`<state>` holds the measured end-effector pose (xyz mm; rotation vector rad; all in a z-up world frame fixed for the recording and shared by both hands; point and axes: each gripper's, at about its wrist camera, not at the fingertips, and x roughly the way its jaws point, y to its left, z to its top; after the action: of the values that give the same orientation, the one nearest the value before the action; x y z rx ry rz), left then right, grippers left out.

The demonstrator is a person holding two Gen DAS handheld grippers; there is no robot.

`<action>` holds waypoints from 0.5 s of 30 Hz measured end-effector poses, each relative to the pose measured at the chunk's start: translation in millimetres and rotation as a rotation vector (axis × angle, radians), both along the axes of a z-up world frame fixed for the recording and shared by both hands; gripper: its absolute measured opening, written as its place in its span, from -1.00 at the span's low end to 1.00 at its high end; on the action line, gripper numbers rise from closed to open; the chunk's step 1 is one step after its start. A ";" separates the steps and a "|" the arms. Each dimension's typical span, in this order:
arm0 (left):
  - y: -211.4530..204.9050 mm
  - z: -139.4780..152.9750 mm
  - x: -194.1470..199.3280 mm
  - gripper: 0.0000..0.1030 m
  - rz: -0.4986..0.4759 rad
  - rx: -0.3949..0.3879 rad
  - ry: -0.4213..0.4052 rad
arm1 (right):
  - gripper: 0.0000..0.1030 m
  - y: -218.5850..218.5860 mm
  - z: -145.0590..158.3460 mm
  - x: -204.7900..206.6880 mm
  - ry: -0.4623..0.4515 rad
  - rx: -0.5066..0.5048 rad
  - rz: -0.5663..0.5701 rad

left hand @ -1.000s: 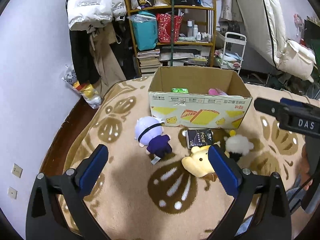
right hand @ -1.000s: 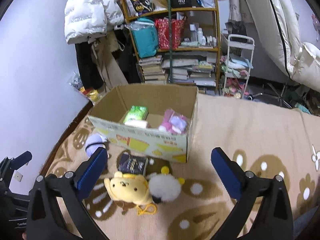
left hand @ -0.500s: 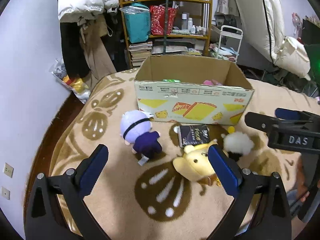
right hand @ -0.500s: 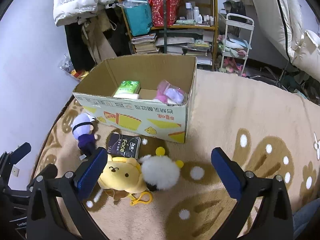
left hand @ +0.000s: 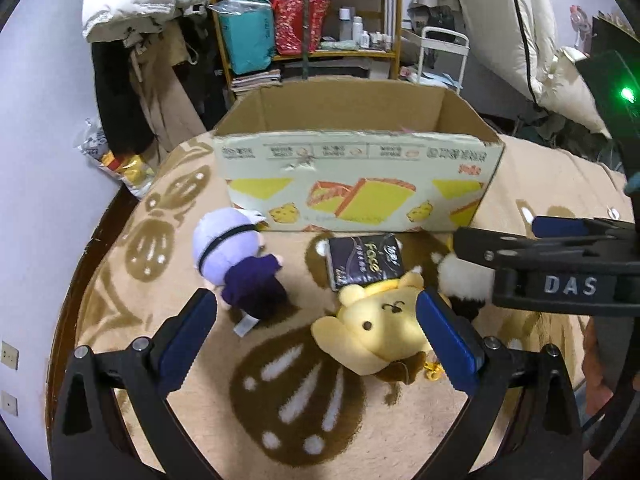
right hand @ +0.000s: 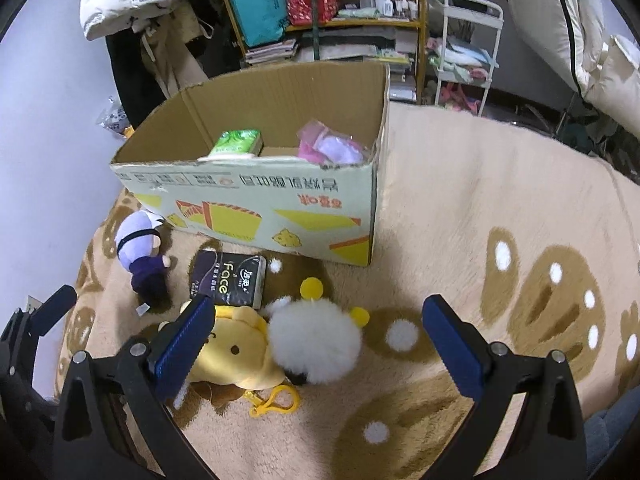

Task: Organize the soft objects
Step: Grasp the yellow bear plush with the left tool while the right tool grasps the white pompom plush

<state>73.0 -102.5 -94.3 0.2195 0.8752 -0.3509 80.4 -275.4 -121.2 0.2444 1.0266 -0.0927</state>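
A beige blanket (right hand: 460, 208) with brown patterns carries an open cardboard box (right hand: 256, 204). Just in front of the box lie a purple-haired doll (right hand: 140, 252), a black tissue pack (right hand: 228, 278), a yellow plush (right hand: 236, 356) and a white fluffy plush (right hand: 316, 340), the two plushes touching.

Yellow plush (right hand: 234, 354), white fluffy plush (right hand: 314, 344), purple doll (left hand: 236, 256) lying on blanket before cardboard box (right hand: 260, 204).

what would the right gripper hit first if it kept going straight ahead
Probably the white fluffy plush, which lies between the open fingers of the right gripper and nearest its centre line. The yellow plush sits just left of it; depth is hard to judge.
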 end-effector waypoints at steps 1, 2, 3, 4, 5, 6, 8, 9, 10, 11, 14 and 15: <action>-0.6 -2.1 -0.7 0.92 -0.005 -0.004 0.006 | 1.00 0.4 -2.4 0.8 0.008 0.002 -0.001; -2.4 -5.8 -1.0 0.92 -0.016 -0.010 0.019 | 1.00 0.7 -5.1 1.5 0.016 0.004 -0.002; -3.5 -8.6 -1.3 0.92 -0.022 -0.011 0.026 | 1.00 1.3 -8.0 2.4 0.028 0.006 -0.003; -5.0 -11.9 -2.1 0.92 -0.029 -0.008 0.030 | 1.00 0.8 -10.1 3.4 0.036 0.006 -0.004; -6.1 -14.5 -2.6 0.92 -0.038 -0.004 0.033 | 1.00 0.9 -12.0 3.9 0.044 0.007 -0.005; -8.6 -18.2 -2.8 0.92 -0.047 0.004 0.039 | 1.00 0.7 -14.1 4.5 0.053 0.009 -0.006; -12.0 -22.3 -3.2 0.92 -0.058 0.009 0.047 | 1.00 0.3 -16.7 4.8 0.069 0.015 -0.008; -14.8 -24.3 -3.8 0.92 -0.070 0.013 0.048 | 1.00 0.0 -18.5 5.3 0.081 0.020 -0.007; -16.8 -25.4 -4.3 0.92 -0.077 0.017 0.046 | 1.00 -0.3 -20.6 5.6 0.089 0.028 -0.007; -19.7 -27.3 -5.1 0.92 -0.089 0.024 0.046 | 1.00 -1.3 -22.6 5.8 0.099 0.039 -0.007; -25.3 -32.3 -5.4 0.92 -0.106 0.033 0.057 | 1.00 -2.3 -29.8 6.1 0.125 0.053 -0.014; -27.0 -35.7 -5.3 0.92 -0.110 0.037 0.070 | 1.00 -2.3 -31.4 6.3 0.132 0.049 -0.014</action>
<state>67.6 -129.5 -129.9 0.2916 0.9408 -0.4472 86.7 -277.7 -152.5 0.2933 1.1599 -0.0974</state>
